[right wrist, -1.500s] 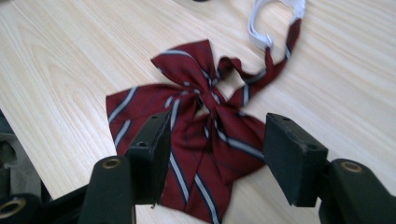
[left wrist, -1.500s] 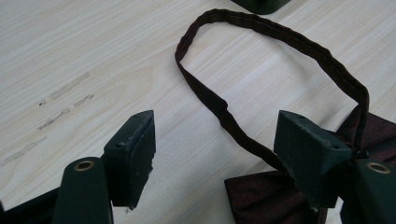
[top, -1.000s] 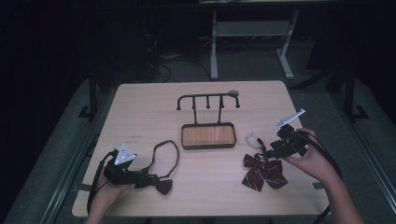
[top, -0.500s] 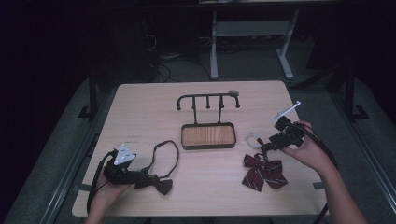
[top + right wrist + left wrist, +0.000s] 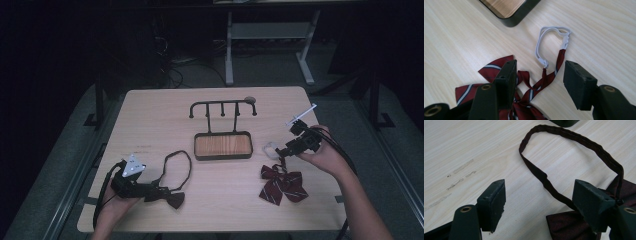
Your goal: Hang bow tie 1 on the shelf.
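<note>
A dark bow tie (image 5: 172, 199) with a looped strap (image 5: 178, 165) lies at the table's front left. My left gripper (image 5: 159, 192) is open over it; the strap (image 5: 574, 142) runs between the jaws, and the bow (image 5: 566, 227) lies by the right-hand jaw. A red striped bow tie (image 5: 282, 183) with a white elastic loop (image 5: 271, 147) lies at the front right. My right gripper (image 5: 283, 150) hovers open above its strap, and the white loop (image 5: 541, 42) lies just beyond the jaws, with the red bow (image 5: 490, 70) under the left-hand jaw.
A black stand with a wooden tray base (image 5: 222, 145) and a hooked rail (image 5: 222, 105) sits at the table's middle. Its tray corner (image 5: 511, 12) is near the right gripper. A small round object (image 5: 248, 99) rests by the far edge.
My right gripper has risen and drawn back a little from the red bow tie, which stays where it was. The left gripper has not moved.
</note>
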Tool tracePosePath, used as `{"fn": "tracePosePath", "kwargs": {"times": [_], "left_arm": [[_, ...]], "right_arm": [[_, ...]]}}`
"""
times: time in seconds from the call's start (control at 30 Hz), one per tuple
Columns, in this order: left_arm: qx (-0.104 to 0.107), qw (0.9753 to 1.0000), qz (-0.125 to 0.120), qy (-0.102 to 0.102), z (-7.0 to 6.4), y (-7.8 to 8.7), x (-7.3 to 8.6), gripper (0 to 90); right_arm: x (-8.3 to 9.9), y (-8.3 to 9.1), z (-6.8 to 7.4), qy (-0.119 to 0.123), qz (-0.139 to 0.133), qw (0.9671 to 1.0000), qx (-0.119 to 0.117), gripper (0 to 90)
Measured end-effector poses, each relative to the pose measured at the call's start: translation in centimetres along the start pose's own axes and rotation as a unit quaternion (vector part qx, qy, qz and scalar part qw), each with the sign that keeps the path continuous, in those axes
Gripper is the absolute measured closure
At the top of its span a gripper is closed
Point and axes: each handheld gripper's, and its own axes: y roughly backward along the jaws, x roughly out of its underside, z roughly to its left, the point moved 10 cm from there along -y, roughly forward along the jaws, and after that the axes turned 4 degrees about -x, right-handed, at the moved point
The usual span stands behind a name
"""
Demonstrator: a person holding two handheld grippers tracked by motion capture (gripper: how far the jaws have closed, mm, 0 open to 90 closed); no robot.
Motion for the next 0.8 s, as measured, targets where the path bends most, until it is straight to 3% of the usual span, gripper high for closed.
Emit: {"fn": "tracePosePath", "kwargs": {"times": [0.8], "left_arm": [[-0.004,1.0,0.004,-0.005,0.1,0.0,0.1,27.3]], "right_arm": [[-0.5,-2.5,-1.9,-0.026,0.029,0.9992,0.014,48.5]]}}
